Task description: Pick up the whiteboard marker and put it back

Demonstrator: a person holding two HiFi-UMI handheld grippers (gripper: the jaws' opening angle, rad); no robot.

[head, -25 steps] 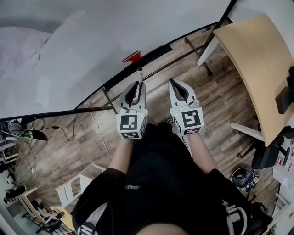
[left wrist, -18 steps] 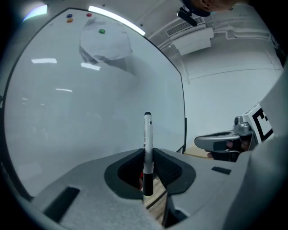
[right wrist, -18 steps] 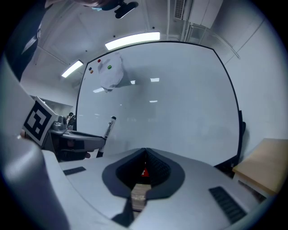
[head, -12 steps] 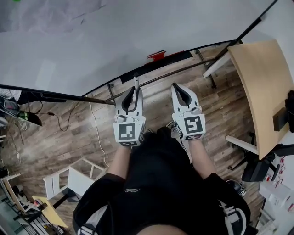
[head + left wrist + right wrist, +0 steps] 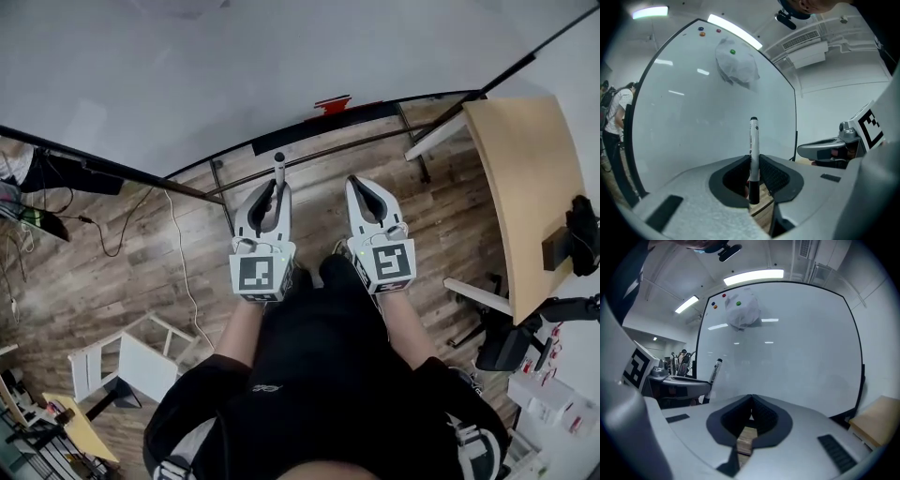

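A white whiteboard marker with a black cap end stands upright between the jaws of my left gripper, which is shut on it. From the head view the marker sticks out past the left gripper toward the whiteboard. The marker also shows at the left of the right gripper view. My right gripper is held beside the left one, its jaws closed together with nothing in them. The whiteboard's tray edge lies just ahead of both grippers.
A red object sits at the whiteboard's bottom edge. A paper sheet hangs under round magnets near the board's top. A wooden table stands at the right, and a white stool at the lower left on the wood floor.
The head view has swung left and up, so the whiteboard fills more of it. Both grippers keep their pose, the marker still in the left one.
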